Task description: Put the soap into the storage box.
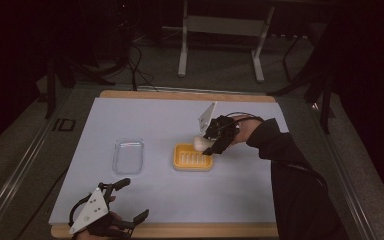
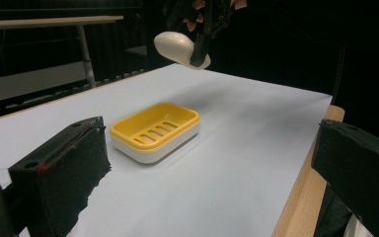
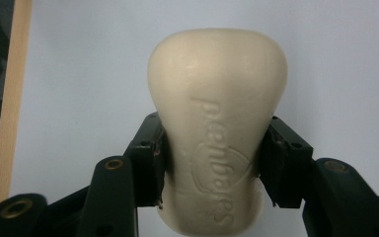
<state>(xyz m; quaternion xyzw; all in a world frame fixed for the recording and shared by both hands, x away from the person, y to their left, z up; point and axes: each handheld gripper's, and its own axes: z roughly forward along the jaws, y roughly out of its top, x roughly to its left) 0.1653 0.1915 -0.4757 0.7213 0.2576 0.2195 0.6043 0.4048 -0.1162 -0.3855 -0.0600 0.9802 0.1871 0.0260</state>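
A cream bar of soap (image 3: pixel 217 123) with raised lettering is clamped between the two black jaws of my right gripper (image 3: pixel 212 163). In the high view that right gripper (image 1: pixel 211 146) holds the soap (image 1: pixel 201 143) in the air, just above the far right corner of a yellow soap dish (image 1: pixel 193 156) with a slotted floor. The left gripper view shows the soap (image 2: pixel 177 47) hanging beyond and above the dish (image 2: pixel 155 129). My left gripper (image 1: pixel 135 202) rests at the near left edge of the mat, open, its jaws wide apart with nothing between them.
A clear plastic tray (image 1: pixel 128 156) lies left of the soap dish on the pale blue mat (image 1: pixel 150 120). The mat covers a wooden board (image 1: pixel 180 95). A metal stand (image 1: pixel 220 40) rises on the floor behind the table.
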